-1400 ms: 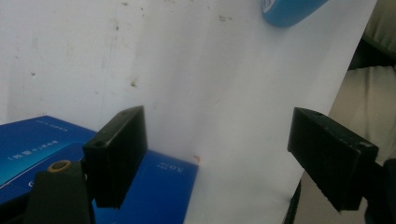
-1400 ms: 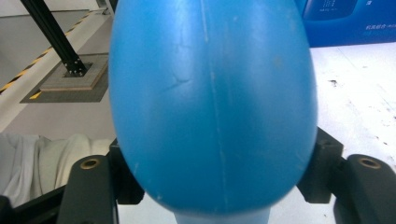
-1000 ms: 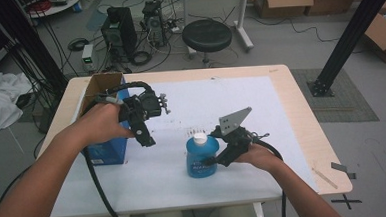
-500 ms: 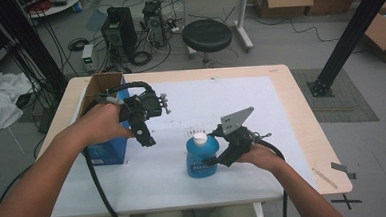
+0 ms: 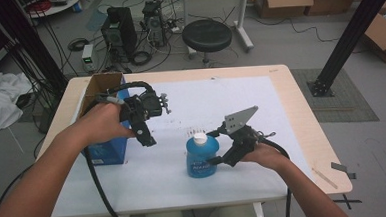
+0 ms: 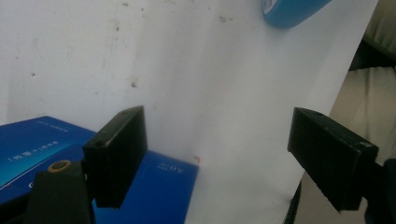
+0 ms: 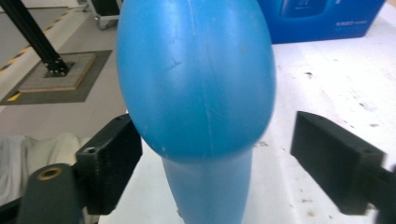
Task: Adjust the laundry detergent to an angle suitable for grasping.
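Observation:
A blue bottle point(image 5: 202, 155) with a white cap point(image 5: 199, 137) stands upright on the white sheet near the table's front. My right gripper point(image 5: 216, 160) is level beside it. Its jaws have just been opening, and in the right gripper view the bottle point(image 7: 196, 84) sits between them with a gap at the right jaw. My left gripper point(image 5: 145, 136) hangs open and empty, tilted down over the edge of a blue box point(image 5: 105, 148). The left gripper view has the box point(image 6: 28, 144) under the left jaw and the bottle's base point(image 6: 289, 9) at the top.
The blue box has an open cardboard flap point(image 5: 102, 85) at its far end. The wooden table point(image 5: 306, 112) carries a white sheet point(image 5: 260, 100). A stool point(image 5: 207, 35), computers point(image 5: 119, 24) and a black post point(image 5: 347, 35) stand on the floor beyond the table.

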Available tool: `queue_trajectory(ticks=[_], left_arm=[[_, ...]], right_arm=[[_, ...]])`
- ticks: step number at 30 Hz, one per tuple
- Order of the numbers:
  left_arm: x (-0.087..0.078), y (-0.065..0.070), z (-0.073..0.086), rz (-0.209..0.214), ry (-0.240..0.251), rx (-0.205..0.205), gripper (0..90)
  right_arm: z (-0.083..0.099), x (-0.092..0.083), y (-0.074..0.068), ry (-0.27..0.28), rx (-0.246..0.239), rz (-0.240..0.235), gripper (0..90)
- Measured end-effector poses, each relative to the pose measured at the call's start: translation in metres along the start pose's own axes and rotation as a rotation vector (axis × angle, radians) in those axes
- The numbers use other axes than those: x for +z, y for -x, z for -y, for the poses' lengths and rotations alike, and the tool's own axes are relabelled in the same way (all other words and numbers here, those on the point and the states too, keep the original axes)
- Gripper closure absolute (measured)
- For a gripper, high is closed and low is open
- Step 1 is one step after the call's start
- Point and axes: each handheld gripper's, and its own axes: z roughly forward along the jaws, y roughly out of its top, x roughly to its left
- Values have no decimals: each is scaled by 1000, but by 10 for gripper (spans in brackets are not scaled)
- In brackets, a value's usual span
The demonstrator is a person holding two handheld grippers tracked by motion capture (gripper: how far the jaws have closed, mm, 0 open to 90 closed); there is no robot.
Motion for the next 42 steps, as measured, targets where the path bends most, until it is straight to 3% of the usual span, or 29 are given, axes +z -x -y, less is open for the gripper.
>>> queue_trajectory(ticks=[8, 13, 17, 25, 32, 36, 42], left_arm=[[1, 0, 0, 2, 7, -5, 205], [0, -2, 0, 3, 5, -2, 205], [0, -2, 0, 2, 6, -2, 204], [1, -2, -3, 3, 10, -4, 203], [2, -2, -6, 3, 7, 3, 204], [2, -2, -7, 4, 12, -4, 203], [1, -2, -7, 4, 15, -4, 204]], right_arm=[[1, -16, -1, -69, 11, 36, 152], [2, -38, 0, -173, -1, 84, 152], [1, -61, 7, -244, 37, 122, 153], [-11, -108, 29, -382, 82, 233, 154], [-23, -141, 55, -457, 136, 336, 155], [-26, -152, 71, -516, 163, 393, 157], [-25, -160, 87, -567, 195, 432, 158]])
